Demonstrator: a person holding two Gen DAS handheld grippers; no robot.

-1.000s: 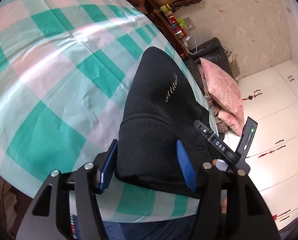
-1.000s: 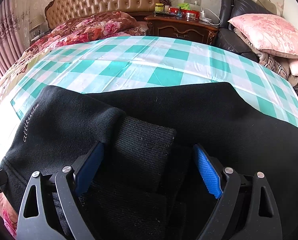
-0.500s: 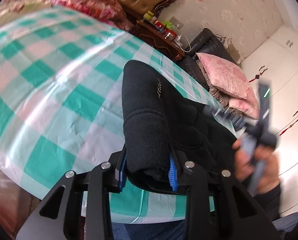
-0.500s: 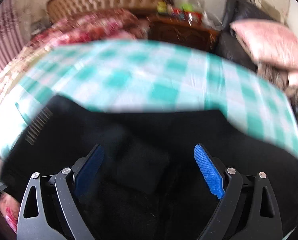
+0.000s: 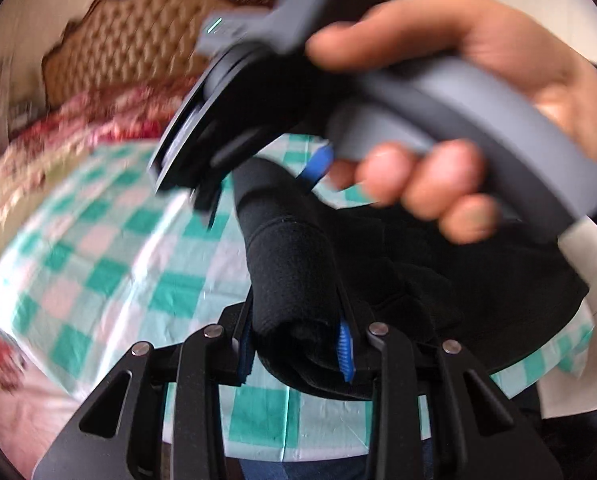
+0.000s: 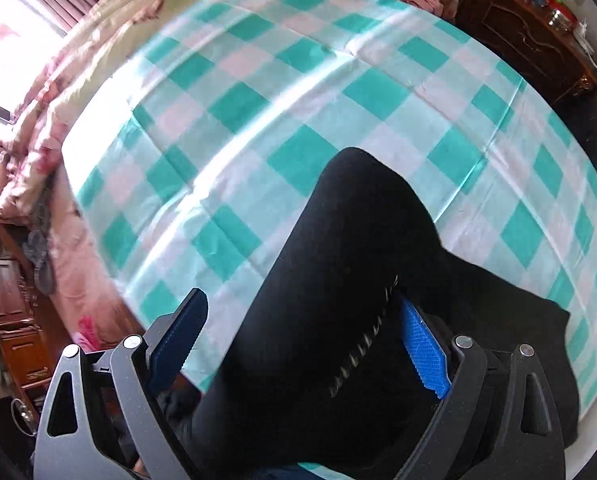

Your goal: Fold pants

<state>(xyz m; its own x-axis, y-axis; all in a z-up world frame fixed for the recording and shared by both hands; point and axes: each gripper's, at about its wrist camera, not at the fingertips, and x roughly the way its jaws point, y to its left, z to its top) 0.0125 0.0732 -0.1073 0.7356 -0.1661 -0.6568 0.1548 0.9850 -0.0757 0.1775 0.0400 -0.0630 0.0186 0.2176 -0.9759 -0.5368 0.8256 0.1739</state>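
The black pants [image 5: 298,264] lie folded in a thick bundle on the green-and-white checked cloth [image 5: 110,248]. My left gripper [image 5: 298,344] is shut on the near end of the bundle. My right gripper [image 5: 322,160], held in a hand, hovers over the far part of the pants in the left wrist view. In the right wrist view the pants [image 6: 346,280] with white lettering run between the blue pads of my right gripper [image 6: 298,340], whose jaws stand wide apart.
A tufted brown headboard [image 5: 138,52] and floral bedding [image 6: 58,92] lie beyond the checked cloth [image 6: 278,80]. A dark wooden nightstand [image 6: 530,28] stands at the far right. Wooden furniture [image 6: 10,320] is at the left edge.
My left gripper has closed on the pants' end and swung toward the headboard. My right gripper has lifted and turned, now crossing over the pants in front of the left camera.
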